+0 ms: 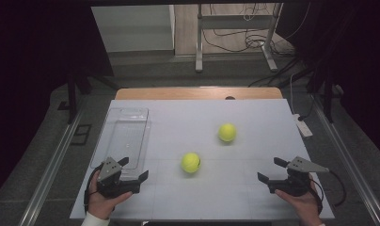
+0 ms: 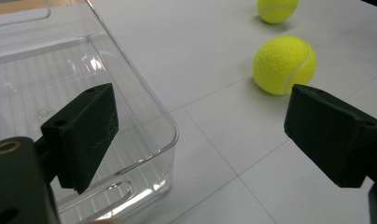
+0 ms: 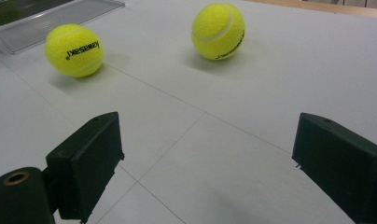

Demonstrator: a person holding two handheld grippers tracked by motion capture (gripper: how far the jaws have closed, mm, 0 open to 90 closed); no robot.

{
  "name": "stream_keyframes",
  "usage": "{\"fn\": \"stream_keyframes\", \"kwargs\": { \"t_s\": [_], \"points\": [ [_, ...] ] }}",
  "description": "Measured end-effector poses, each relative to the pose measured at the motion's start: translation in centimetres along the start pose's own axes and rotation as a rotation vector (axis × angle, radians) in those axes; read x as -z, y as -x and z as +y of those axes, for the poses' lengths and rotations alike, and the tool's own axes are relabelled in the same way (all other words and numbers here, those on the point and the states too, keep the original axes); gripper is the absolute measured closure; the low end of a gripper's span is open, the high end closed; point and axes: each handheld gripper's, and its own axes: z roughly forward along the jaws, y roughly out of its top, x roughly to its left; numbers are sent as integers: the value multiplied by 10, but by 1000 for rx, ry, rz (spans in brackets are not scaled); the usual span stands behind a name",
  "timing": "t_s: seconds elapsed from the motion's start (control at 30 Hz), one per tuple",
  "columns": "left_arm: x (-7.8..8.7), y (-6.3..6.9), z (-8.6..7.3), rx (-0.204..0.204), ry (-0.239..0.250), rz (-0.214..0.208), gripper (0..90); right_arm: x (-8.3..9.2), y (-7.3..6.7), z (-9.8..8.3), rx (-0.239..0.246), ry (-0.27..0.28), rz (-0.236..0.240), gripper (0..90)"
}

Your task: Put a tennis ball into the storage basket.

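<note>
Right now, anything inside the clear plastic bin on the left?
Nothing shows inside the clear rectangular plastic bin: its ribbed floor looks bare in the high and left gripper views. The left hand-held gripper covers its near corner. Both yellow tennis balls lie outside on the table.

I am seeing open desk (image 1: 254, 117) lying between my two grippers, with only the near tennis ball (image 1: 191, 162) sitting in that lane and the far tennis ball (image 1: 227, 132) resting well apart behind it. My left gripper (image 1: 134, 170) is hovering with jaws spread just beside the clear bin (image 1: 124, 136), whose near corner wall is crowding its left side. My right gripper (image 1: 269, 170), jaws also wide, is facing bare surface.
</note>
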Motion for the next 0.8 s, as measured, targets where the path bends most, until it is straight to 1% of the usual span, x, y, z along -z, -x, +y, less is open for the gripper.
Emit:
{"fn": "stream_keyframes", "kwargs": {
  "t_s": [0.1,0.27,0.33,0.47,0.57,0.8],
  "points": [
    [-1,0,0,-2,1,2,108,0,1,-1,-8,3,7,87],
    [-1,0,0,-3,1,0,109,-1,1,-1,-1,-1,7,89],
    [0,0,0,-5,2,3,109,-2,1,-1,1,-4,5,91],
    [2,1,0,-3,21,20,111,-1,0,0,11,-4,6,96],
    [3,1,-1,-3,16,18,111,-1,-1,0,12,-2,5,98],
    [8,0,-6,3,17,19,110,-10,-1,4,16,-6,14,98]
  ]
}}
